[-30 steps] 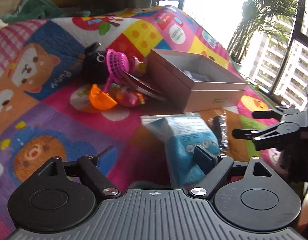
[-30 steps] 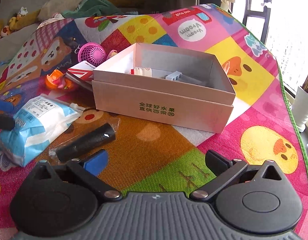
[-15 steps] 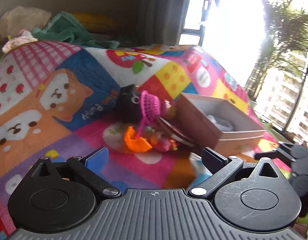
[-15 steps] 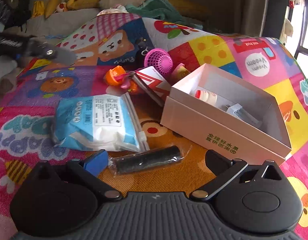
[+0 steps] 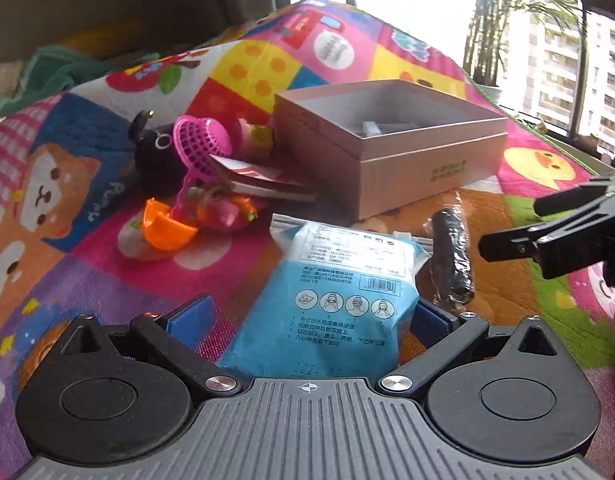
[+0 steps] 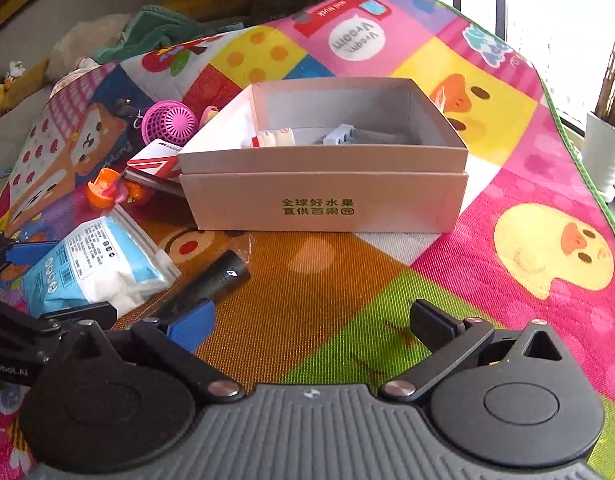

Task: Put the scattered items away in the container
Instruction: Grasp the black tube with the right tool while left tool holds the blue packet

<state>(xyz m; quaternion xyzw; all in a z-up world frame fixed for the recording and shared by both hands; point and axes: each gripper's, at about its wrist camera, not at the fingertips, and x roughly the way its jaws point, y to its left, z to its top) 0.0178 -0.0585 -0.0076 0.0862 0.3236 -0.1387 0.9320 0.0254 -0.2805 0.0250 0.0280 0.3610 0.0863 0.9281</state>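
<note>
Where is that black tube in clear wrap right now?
The black wrapped tube lies on the play mat, in front of the cardboard box and just right of the blue packet, lower left in the right wrist view.

Strong daylight enters through the window (image 5: 547,20) at one to two o'clock in both views, blown out to white glare there. The play mat (image 6: 507,140) is brightly and evenly lit, colours saturated, shadows soft and short. The room at eleven o'clock stays dim. Fisheye bending curves the edges. The other tool (image 5: 547,236) at three o'clock looks slightly smeared.
</note>
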